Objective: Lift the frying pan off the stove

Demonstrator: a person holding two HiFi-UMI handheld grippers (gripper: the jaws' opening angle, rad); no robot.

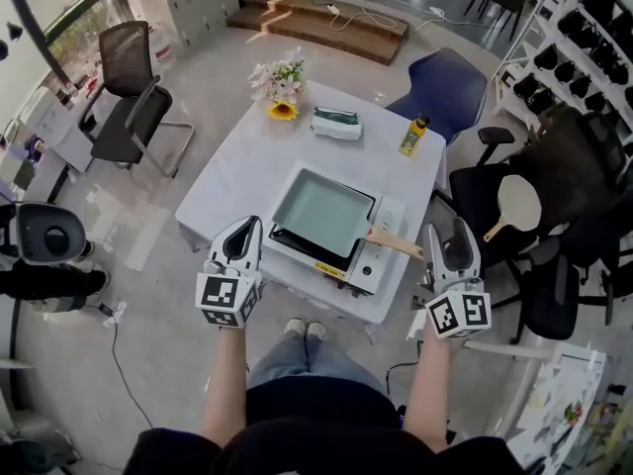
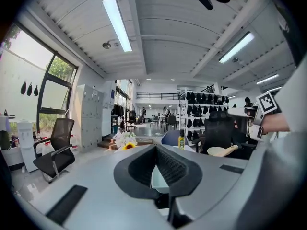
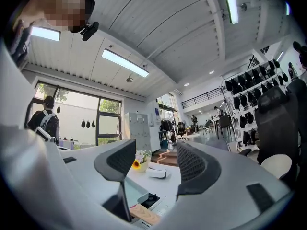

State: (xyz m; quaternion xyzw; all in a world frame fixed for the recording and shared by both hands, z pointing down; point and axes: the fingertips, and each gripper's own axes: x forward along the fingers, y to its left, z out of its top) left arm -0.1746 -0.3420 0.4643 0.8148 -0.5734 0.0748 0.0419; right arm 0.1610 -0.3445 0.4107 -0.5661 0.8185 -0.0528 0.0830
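A pale green rectangular frying pan (image 1: pixel 321 211) rests on a portable stove (image 1: pixel 368 265) near the front edge of the white table (image 1: pixel 237 156). Its wooden handle (image 1: pixel 394 242) points right. My left gripper (image 1: pixel 244 228) hovers at the stove's left front corner, jaws shut and holding nothing. My right gripper (image 1: pixel 452 236) hangs just right of the handle's end, open and empty. In the right gripper view the pan (image 3: pixel 129 193) and handle (image 3: pixel 144 214) lie low, below the right gripper (image 3: pixel 155 150). In the left gripper view the left gripper (image 2: pixel 156 152) mostly hides the pan (image 2: pixel 160 182).
A vase of flowers (image 1: pixel 280 82), a tissue box (image 1: pixel 336 123) and a yellow bottle (image 1: pixel 413 137) stand on the table's far half. Black office chairs (image 1: pixel 514 206) crowd the right side, a blue chair (image 1: pixel 445 87) stands behind, another black chair (image 1: pixel 134 97) at the left.
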